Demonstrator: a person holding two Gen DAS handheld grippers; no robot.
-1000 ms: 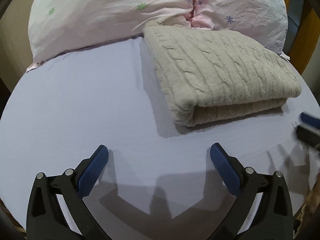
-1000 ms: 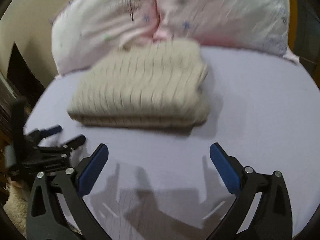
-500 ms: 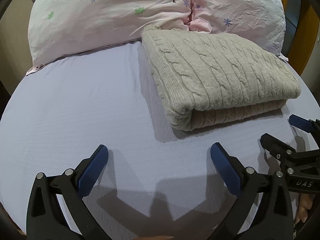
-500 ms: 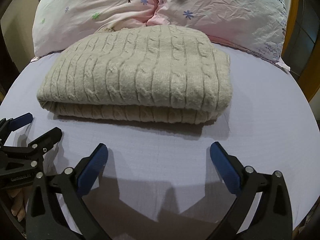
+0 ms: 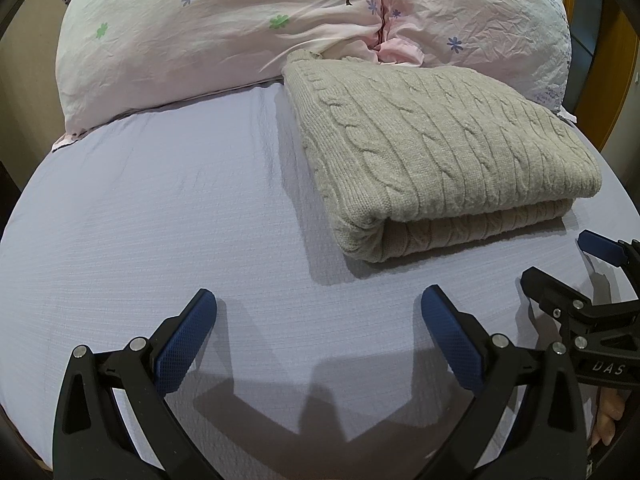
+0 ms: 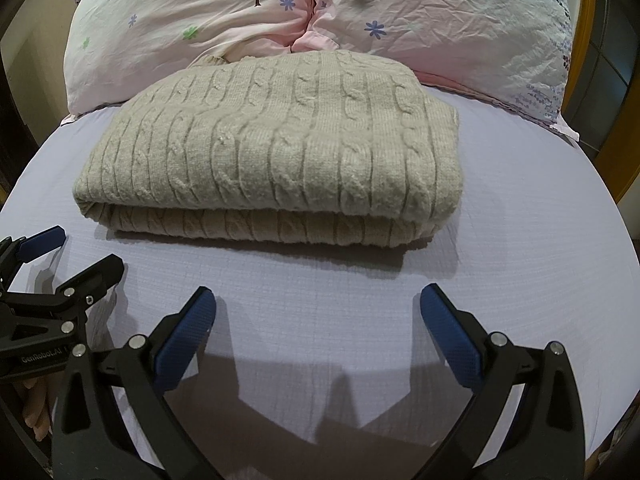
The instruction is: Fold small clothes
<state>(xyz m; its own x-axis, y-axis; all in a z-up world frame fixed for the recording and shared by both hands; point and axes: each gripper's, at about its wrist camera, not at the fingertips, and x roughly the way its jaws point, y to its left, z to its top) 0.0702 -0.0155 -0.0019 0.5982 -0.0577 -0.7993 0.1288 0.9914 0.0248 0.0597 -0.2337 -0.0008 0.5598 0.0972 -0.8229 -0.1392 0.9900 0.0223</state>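
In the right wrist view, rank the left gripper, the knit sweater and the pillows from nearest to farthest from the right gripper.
1. left gripper, beside it at left.
2. knit sweater, folded, straight ahead.
3. pillows, behind the sweater.

Reference: right gripper.

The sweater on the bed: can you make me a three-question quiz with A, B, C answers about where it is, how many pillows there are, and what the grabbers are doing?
1. Where does the cable-knit sweater lie?
A. on the lilac bedsheet, in front of the pillows
B. on top of a pillow
C. on the floor

2. How many pillows?
A. one
B. two
C. four

3. How are the grippers?
A. both open, holding nothing
B. both shut on the sweater
C. one open, one shut

Answers:
1 A, its back edge meets the left pillow and right pillow.
2 B, two meet at a seam.
3 A, left gripper and right gripper have spread jaws over bare sheet.
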